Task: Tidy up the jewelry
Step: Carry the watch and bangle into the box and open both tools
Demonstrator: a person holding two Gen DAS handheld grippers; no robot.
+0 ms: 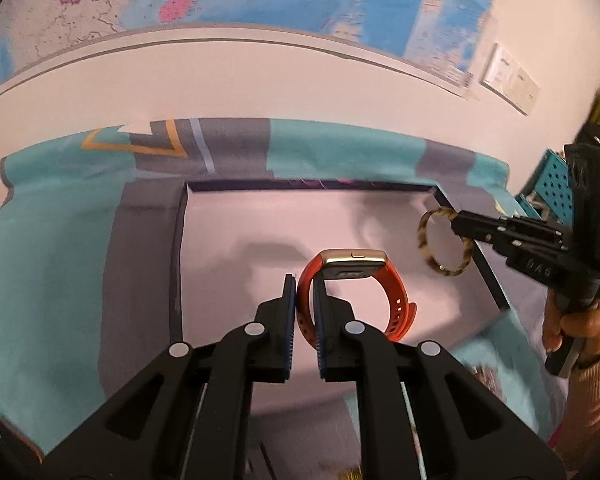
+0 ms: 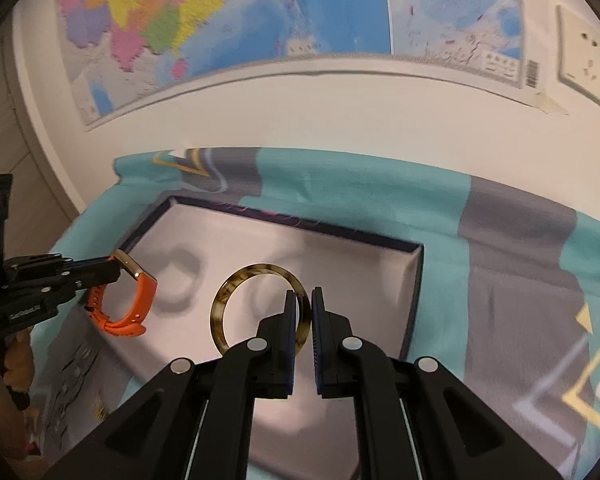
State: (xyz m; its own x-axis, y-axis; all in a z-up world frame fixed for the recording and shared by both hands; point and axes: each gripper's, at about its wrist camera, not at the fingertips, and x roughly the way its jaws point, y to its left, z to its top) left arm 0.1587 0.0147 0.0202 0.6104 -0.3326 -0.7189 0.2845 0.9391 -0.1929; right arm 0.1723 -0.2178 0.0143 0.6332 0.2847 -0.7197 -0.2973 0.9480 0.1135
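Jewelry here means two pieces, both held in the air above an open shallow box (image 1: 488, 264) with dark walls and a pale lining, which lies on a teal and grey patterned cloth (image 1: 60, 240) spread over the worktop.

An orange smartwatch (image 1: 356, 292) with a gold-coloured case is clamped in the left tongs (image 1: 305, 280): the two pads pinch one side of the silicone strap, and the looped band hangs with the case uppermost. In the right wrist view the same watch (image 2: 120, 304) hangs over the box's left edge, with the left tongs (image 2: 114, 270) reaching in from the left and part of a hand below them.

A tortoiseshell bangle (image 2: 260, 308), brown and cream, is clamped in the right tongs (image 2: 303, 294), the pads closed on the ring's right side so that the hoop stands on edge over the middle of the lining. From the left wrist view the bangle (image 1: 444, 244) sits near the box's right wall, gripped by the right tongs (image 1: 458, 220), with a hand (image 1: 572, 328) in a pink ribbed sleeve on the grip.

Behind the worktop's far edge a coloured map (image 2: 220, 20) hangs on the white wall, with a wall socket (image 2: 584, 56) to its right. A teal perforated basket (image 1: 552, 188) shows at the cloth's right edge.
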